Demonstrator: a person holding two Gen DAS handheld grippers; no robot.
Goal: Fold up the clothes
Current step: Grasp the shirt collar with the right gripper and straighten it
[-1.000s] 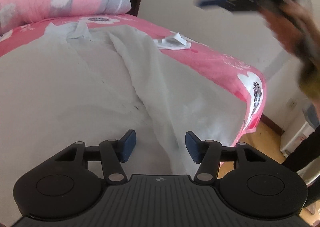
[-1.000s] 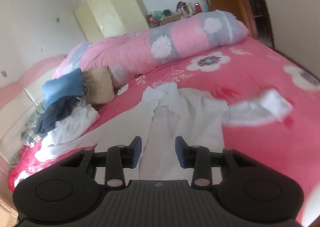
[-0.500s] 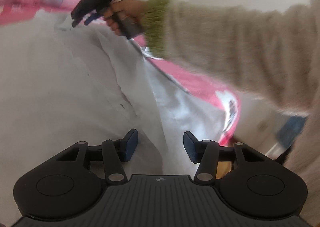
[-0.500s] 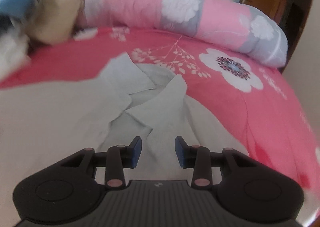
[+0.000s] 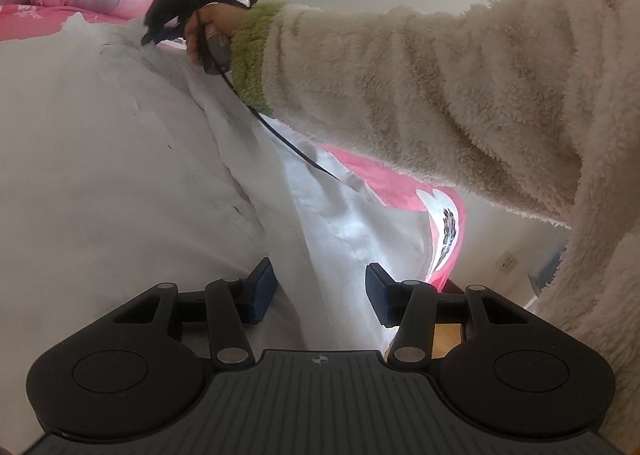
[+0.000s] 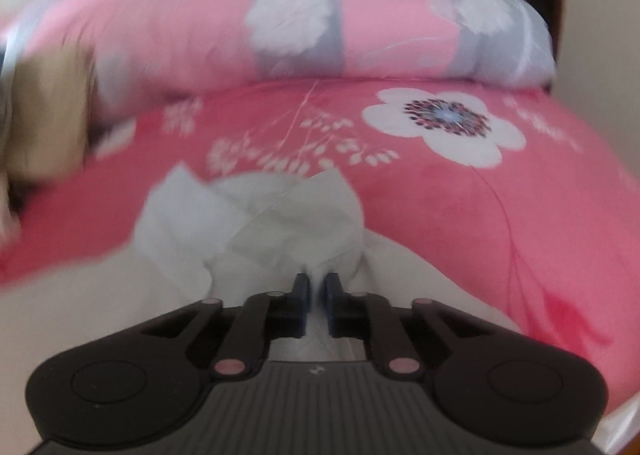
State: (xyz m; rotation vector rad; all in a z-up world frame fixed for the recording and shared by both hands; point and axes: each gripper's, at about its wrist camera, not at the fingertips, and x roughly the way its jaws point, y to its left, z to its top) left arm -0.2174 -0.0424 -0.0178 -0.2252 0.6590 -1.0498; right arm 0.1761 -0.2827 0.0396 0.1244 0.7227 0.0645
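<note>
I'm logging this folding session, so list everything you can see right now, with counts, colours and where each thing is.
shirt: one, white, spread flat on the bed
collar: one, white, at the shirt's far end
bedsheet: one, pink with white flowers, under the shirt
rolled quilt: one, pink and grey, across the bed's far end
sleeve: one, cream fleece with green cuff, reaching over the shirt
left tongs: open, shirt edge between them
right tongs: just closed, pinching shirt below the collar

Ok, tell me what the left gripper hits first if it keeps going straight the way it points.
Most likely the white shirt: the left gripper, jaws open, points down at the cloth, with a raised fold running between its fingers. How close it already is cannot be told.
</note>
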